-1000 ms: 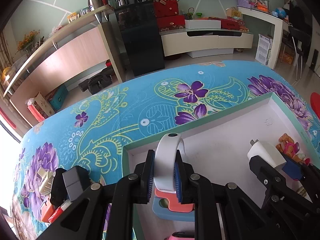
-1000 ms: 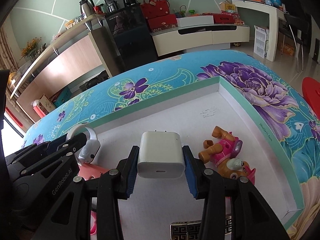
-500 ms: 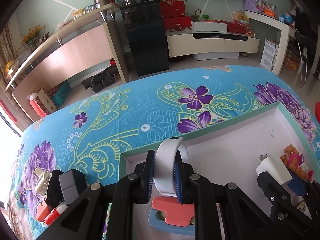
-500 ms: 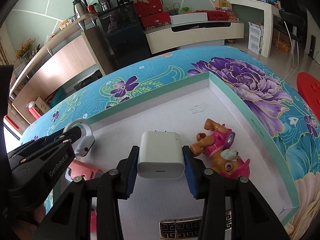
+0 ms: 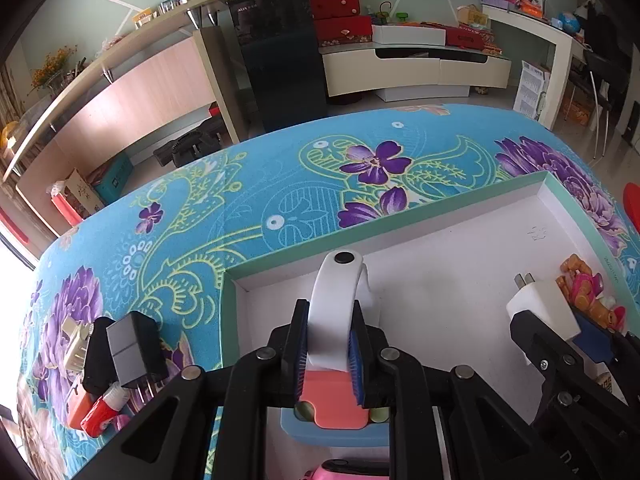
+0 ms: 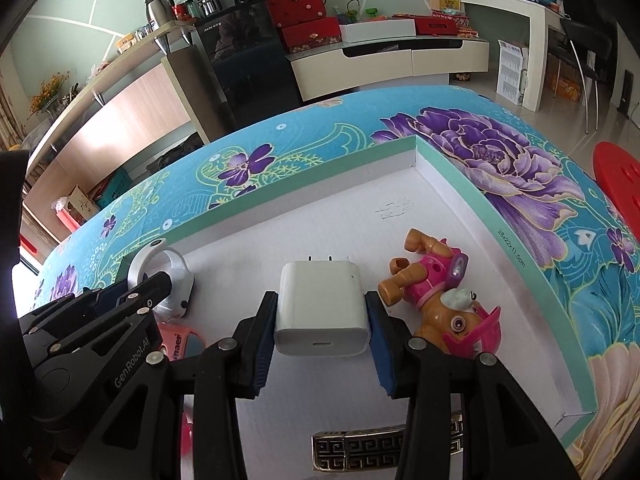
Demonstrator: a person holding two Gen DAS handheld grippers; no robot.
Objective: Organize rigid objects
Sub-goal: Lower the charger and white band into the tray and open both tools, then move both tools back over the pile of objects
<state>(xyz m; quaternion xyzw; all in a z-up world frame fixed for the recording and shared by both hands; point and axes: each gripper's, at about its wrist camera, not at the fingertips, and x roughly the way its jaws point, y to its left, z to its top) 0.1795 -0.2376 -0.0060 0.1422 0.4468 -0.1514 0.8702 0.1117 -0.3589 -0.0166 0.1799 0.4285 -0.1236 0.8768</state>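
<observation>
A shallow white box with a green rim (image 5: 400,222) lies on the flowered blue cloth. My left gripper (image 5: 328,344) is shut on a white loop band with a black stud (image 5: 336,292), held upright over the box's near-left corner, above a pink-and-blue case (image 5: 332,404). My right gripper (image 6: 321,314) is shut on a white charger plug (image 6: 320,300), prongs pointing away, just above the box floor. A pink and tan toy dog (image 6: 436,300) lies immediately right of the charger. From the right wrist, the left gripper (image 6: 154,282) and band (image 6: 158,262) show at the left.
A patterned metal buckle (image 6: 384,448) lies in the box near its front. Outside the box at the left sit a black adapter (image 5: 136,348) and small red items (image 5: 100,412) on the cloth. A red stool (image 6: 620,176) stands beyond the table's right edge.
The left gripper has drawn slightly up and back with the band, so more of the pink-and-blue case shows under it. The right gripper and charger have stayed put.
</observation>
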